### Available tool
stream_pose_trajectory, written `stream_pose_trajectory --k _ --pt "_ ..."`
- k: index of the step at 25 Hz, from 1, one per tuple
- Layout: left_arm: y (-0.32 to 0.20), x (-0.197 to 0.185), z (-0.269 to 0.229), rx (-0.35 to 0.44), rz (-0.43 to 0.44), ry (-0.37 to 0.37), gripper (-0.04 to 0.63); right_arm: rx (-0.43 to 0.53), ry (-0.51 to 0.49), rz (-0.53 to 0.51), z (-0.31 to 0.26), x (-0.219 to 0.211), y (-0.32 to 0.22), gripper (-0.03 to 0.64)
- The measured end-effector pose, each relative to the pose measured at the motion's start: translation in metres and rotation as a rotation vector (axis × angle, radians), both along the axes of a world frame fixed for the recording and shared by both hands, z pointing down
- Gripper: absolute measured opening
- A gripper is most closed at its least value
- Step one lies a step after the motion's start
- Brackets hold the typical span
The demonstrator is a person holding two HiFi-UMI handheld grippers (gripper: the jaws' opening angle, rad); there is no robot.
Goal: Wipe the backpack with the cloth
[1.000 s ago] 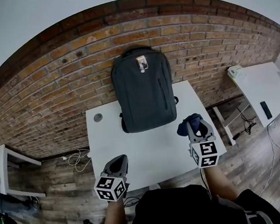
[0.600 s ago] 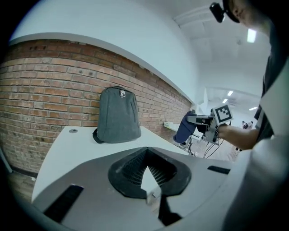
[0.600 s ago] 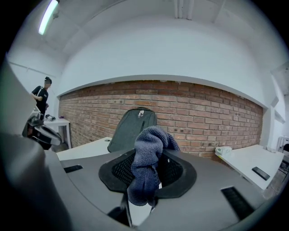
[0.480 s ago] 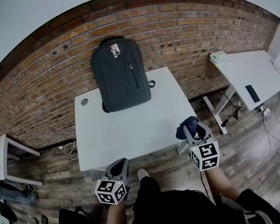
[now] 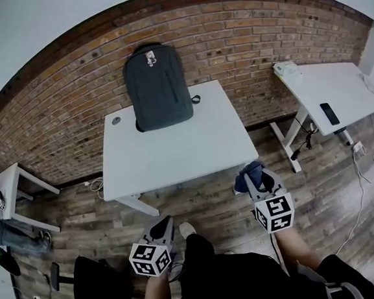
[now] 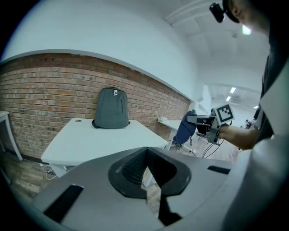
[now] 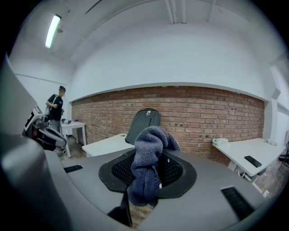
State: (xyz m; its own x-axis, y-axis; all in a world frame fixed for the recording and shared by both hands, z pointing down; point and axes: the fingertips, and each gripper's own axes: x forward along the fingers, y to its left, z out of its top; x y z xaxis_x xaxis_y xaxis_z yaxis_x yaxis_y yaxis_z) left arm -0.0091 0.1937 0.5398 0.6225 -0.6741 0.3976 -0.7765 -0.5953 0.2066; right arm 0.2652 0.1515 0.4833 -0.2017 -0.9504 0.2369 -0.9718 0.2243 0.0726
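Note:
A dark grey backpack [image 5: 157,86] stands upright at the back of the white table [image 5: 180,149], leaning on the brick wall; it also shows as the backpack [image 6: 111,109] and the backpack [image 7: 143,120]. My right gripper [image 5: 257,180] is off the table's front right corner, over the floor, shut on a dark blue cloth [image 5: 247,173] that bunches out of the jaws as the cloth [image 7: 148,158]. My left gripper [image 5: 162,228] hangs low over the floor in front of the table, shut and empty.
A second white table [image 5: 328,94] with a black phone [image 5: 329,113] stands to the right. A small white side table [image 5: 11,190] is at the left. A round cable hole [image 5: 115,120] marks the main table. A person [image 7: 55,110] stands far left. Wood floor lies below.
The view has pulled back from the table: the table and backpack now look farther away, and both grippers hang over the floor rather than at the table's edge. The cloth stays gripped.

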Motion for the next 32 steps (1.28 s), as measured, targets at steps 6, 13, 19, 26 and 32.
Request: stream_pose_trajectory --k 6,13,19,26,32 --pt "0.037 -0.012 -0.001 -0.012 -0.033 -0.021 -0.003 0.013 -0.024 -0.027 -0.006 -0.008 0.026 0.103" --pt "0.056 -0.017 -0.012 0.024 -0.013 -0.023 -0.003 0.018 -0.04 -0.037 -0.009 -0.019 0.053 0.103" --pt "0.096 -0.045 -0.007 0.013 -0.01 -0.015 -0.003 0.014 -0.043 -0.035 -0.008 -0.047 0.089 0.101" --pt "0.153 -0.089 -0.001 0.005 -0.018 -0.002 -0.003 0.002 -0.043 -0.035 -0.004 -0.092 0.148 0.103" --pt "0.203 -0.125 0.003 0.015 -0.005 0.017 -0.003 0.018 -0.032 -0.009 -0.008 -0.123 0.209 0.103"
